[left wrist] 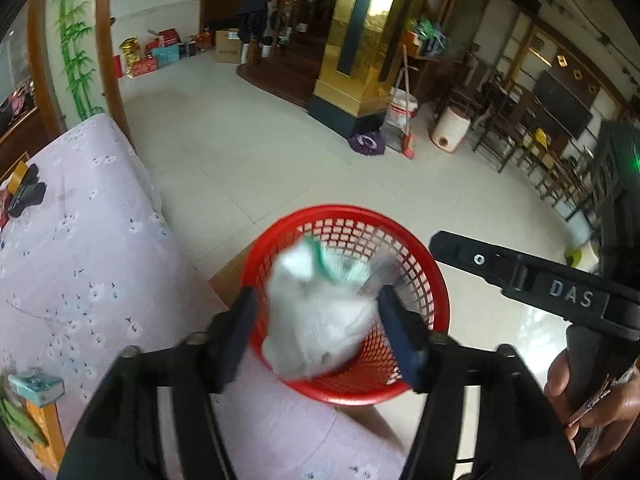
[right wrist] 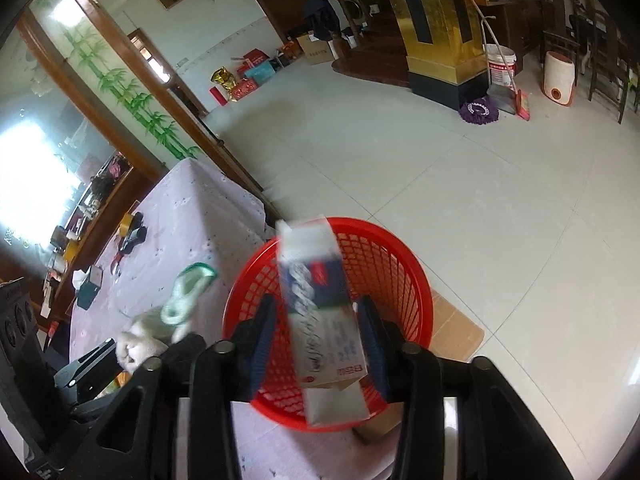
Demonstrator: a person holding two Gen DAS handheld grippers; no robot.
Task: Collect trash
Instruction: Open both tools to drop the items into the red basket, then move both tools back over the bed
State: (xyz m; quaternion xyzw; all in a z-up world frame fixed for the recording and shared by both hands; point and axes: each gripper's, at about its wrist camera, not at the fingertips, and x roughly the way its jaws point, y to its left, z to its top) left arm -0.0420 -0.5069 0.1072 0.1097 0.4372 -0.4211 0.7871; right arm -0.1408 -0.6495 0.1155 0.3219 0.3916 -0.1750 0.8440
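Note:
A red mesh basket (left wrist: 416, 264) stands on the floor beside the table, also seen in the right wrist view (right wrist: 384, 256). My left gripper (left wrist: 320, 324) is over it, jaws apart, with a blurred white crumpled tissue and green-printed wrapper (left wrist: 320, 312) between the fingers; no firm contact shows. My right gripper (right wrist: 318, 340) is over the basket too, jaws apart, with a blurred white-and-blue carton (right wrist: 320, 304) between the fingers, seemingly loose. The tissue bundle (right wrist: 140, 340) and left gripper (right wrist: 92, 364) show at left in the right wrist view.
The table with a pale floral cloth (left wrist: 80, 260) lies left of the basket, holding a teal box (left wrist: 36, 388) and black clips (left wrist: 24, 196). A flattened cardboard sheet (right wrist: 456, 328) lies under the basket. A gold pillar (left wrist: 360, 40), bucket and mop stand farther off.

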